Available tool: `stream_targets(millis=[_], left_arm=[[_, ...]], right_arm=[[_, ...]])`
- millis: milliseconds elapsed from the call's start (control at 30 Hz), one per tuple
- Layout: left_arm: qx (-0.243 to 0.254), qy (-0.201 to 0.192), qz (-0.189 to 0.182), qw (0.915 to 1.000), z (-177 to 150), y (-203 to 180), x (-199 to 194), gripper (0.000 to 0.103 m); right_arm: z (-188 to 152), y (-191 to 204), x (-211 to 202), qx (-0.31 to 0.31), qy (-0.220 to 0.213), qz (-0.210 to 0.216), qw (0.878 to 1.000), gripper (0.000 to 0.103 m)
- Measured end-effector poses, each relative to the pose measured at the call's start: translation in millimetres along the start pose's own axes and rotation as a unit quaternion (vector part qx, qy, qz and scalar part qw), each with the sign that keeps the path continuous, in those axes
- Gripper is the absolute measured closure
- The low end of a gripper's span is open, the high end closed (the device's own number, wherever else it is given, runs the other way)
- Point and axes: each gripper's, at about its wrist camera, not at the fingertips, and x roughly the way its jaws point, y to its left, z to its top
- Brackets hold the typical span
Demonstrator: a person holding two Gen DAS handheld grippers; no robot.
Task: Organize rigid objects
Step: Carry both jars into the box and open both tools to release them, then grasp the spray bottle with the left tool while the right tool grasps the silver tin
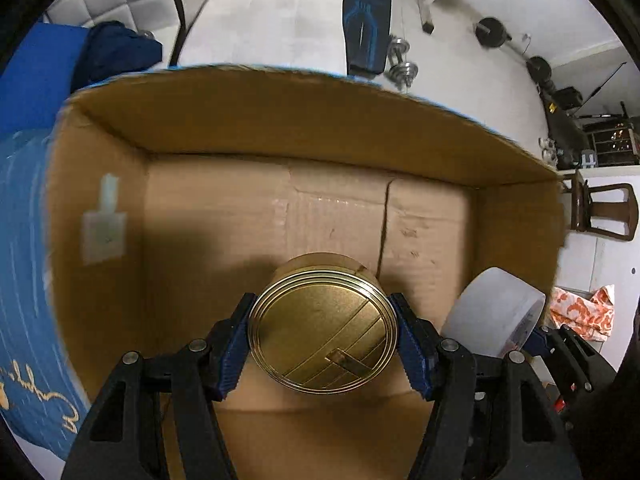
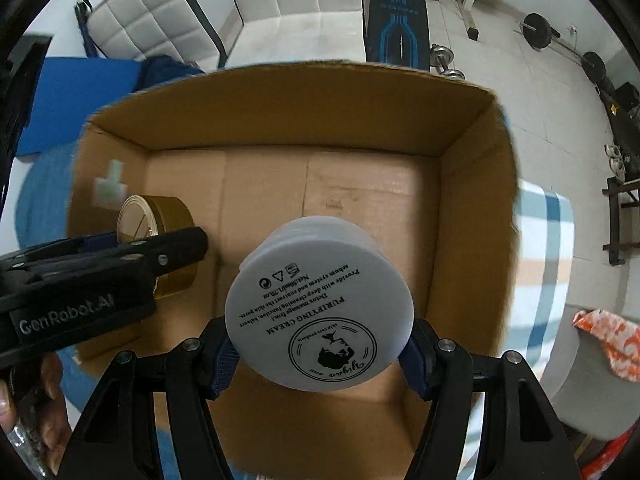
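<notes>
My left gripper (image 1: pixel 323 340) is shut on a round gold tin (image 1: pixel 320 320) and holds it inside an open cardboard box (image 1: pixel 304 128), above the box floor. My right gripper (image 2: pixel 320 344) is shut on a white cream jar (image 2: pixel 320 304) with black print on its base, held over the same box (image 2: pixel 280 104). The gold tin (image 2: pixel 156 216) and the left gripper (image 2: pixel 120 256) show at the left of the right wrist view. The white jar (image 1: pixel 496 312) shows at the right of the left wrist view.
The box stands on a blue-patterned cloth (image 1: pixel 24 280). An orange-and-white cloth (image 2: pixel 612 340) lies to the right. A white sofa (image 2: pixel 280 4), a blue-black exercise bench (image 2: pixel 400 12) and dumbbells (image 1: pixel 400 64) stand on the floor beyond. A wooden chair (image 1: pixel 604 212) is at right.
</notes>
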Motion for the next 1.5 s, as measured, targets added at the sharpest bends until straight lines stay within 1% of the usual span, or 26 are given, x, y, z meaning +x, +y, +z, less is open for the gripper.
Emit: stream_targets(millis=[67, 200, 267, 433, 567, 667, 700, 767, 833, 867, 900, 933, 967, 1033, 1067, 1133, 1200, 1233, 1267, 1300, 1333, 1400, 1433, 1467, 1500], left_arm=[[0.002, 0.016, 0.005, 0.9999, 10.4, -1.7, 16.4, 0.04], [0.008, 0.033, 0.016, 0.9993, 25.3, -5.7, 37.5, 0.04], [0.007, 0.042, 0.021, 0.9989, 30.0, -6.7, 45.1, 0.04], [-0.008, 0.057, 0.014, 0.9982, 36.5, -3.4, 55.2, 0.04], [-0.018, 0.065, 0.007, 0.9977, 35.7, -2.9, 60.0, 0.04], [-0.021, 0.065, 0.019, 0.9975, 34.5, -4.5, 58.0, 0.036], [-0.024, 0.067, 0.021, 0.9972, 33.7, -4.7, 56.9, 0.035], [-0.028, 0.068, 0.017, 0.9972, 32.0, -4.7, 52.9, 0.034], [-0.031, 0.063, 0.023, 0.9973, 28.2, -6.3, 46.3, 0.028], [-0.027, 0.058, 0.029, 0.9975, 25.7, -7.8, 41.0, 0.027], [-0.021, 0.053, 0.035, 0.9978, 23.1, -9.9, 34.7, 0.023], [-0.016, 0.048, 0.042, 0.9978, 21.5, -12.0, 28.6, 0.019], [-0.011, 0.038, 0.051, 0.9979, 18.1, -13.3, 20.5, 0.018], [-0.003, 0.023, 0.061, 0.9979, 11.7, -15.2, 8.3, 0.011], [0.001, 0.017, 0.066, 0.9977, 6.8, -14.5, 2.6, 0.01], [0.007, 0.003, 0.073, 0.9973, -0.6, -11.0, -13.1, 0.009], [0.004, -0.007, 0.068, 0.9976, -13.0, -7.3, -25.0, 0.009], [0.001, -0.013, 0.066, 0.9978, -19.3, -6.9, -25.7, 0.009], [-0.002, -0.024, 0.062, 0.9978, -28.2, -4.9, -34.4, 0.009], [-0.003, -0.032, 0.063, 0.9975, -33.8, 3.4, -34.5, 0.009], [-0.003, -0.042, 0.065, 0.997, -28.7, 3.9, -35.8, 0.009], [-0.002, -0.062, 0.068, 0.9958, -41.6, 8.4, -48.0, 0.009], [0.001, -0.07, 0.072, 0.9949, -46.2, 10.5, -53.4, 0.009], [0.004, -0.082, 0.079, 0.9935, -56.3, 11.5, -61.9, 0.009], [0.005, -0.09, 0.083, 0.9925, -57.9, 8.2, -62.9, 0.009]], right_arm=[[11.5, -0.8, 16.2, -0.006, 0.011, -0.013, 1.0, 0.034], [24.3, -3.4, 41.5, -0.013, 0.026, -0.025, 0.999, 0.034], [29.8, -6.8, 50.9, -0.008, 0.033, -0.023, 0.999, 0.034], [40.5, -15.9, 69.3, -0.006, 0.053, -0.026, 0.998, 0.034], [44.1, -24.5, 78.7, 0.004, 0.067, -0.017, 0.998, 0.034], [45.6, -30.8, 83.8, 0.01, 0.078, -0.01, 0.997, 0.033], [45.3, -32.4, 84.6, 0.013, 0.082, -0.008, 0.997, 0.031], [44.3, -35.4, 83.4, 0.015, 0.086, -0.003, 0.996, 0.031], [42.7, -37.2, 80.3, 0.016, 0.088, -0.002, 0.996, 0.03], [38.7, -39.4, 77.0, 0.017, 0.088, 0.001, 0.996, 0.029], [36.4, -39.8, 73.1, 0.017, 0.086, 0.001, 0.996, 0.029], [34.6, -40.0, 70.0, 0.017, 0.085, 0.001, 0.996, 0.027], [31.6, -40.3, 66.2, 0.017, 0.084, 0.002, 0.996, 0.025], [24.5, -39.0, 56.9, 0.018, 0.078, 0.004, 0.997, 0.018], [20.0, -37.6, 51.6, 0.017, 0.074, 0.002, 0.997, 0.016], [10.4, -36.2, 40.7, 0.014, 0.063, -0.003, 0.998, 0.005], [0.9, -36.1, 31.0, 0.017, 0.051, -0.009, 0.999, 0.0], [-6.5, -35.5, 25.0, 0.019, 0.045, -0.009, 0.999, 0.0], [-13.6, -33.8, 19.2, 0.026, 0.039, -0.008, 0.999, 0.0], [-16.6, -34.9, 14.8, 0.03, 0.036, -0.006, 0.999, 0.0], [-24.0, -34.1, 9.1, 0.034, 0.031, -0.007, 0.999, 0.0], [-37.4, -27.7, -4.5, 0.038, 0.015, -0.013, 0.999, 0.0], [-41.0, -26.9, -9.2, 0.037, 0.008, -0.017, 0.999, 0.0], [-41.6, -18.1, -17.5, 0.038, 0.002, -0.021, 0.999, 0.0], [-48.0, -13.7, -26.2, 0.039, -0.007, -0.025, 0.999, 0.0]])
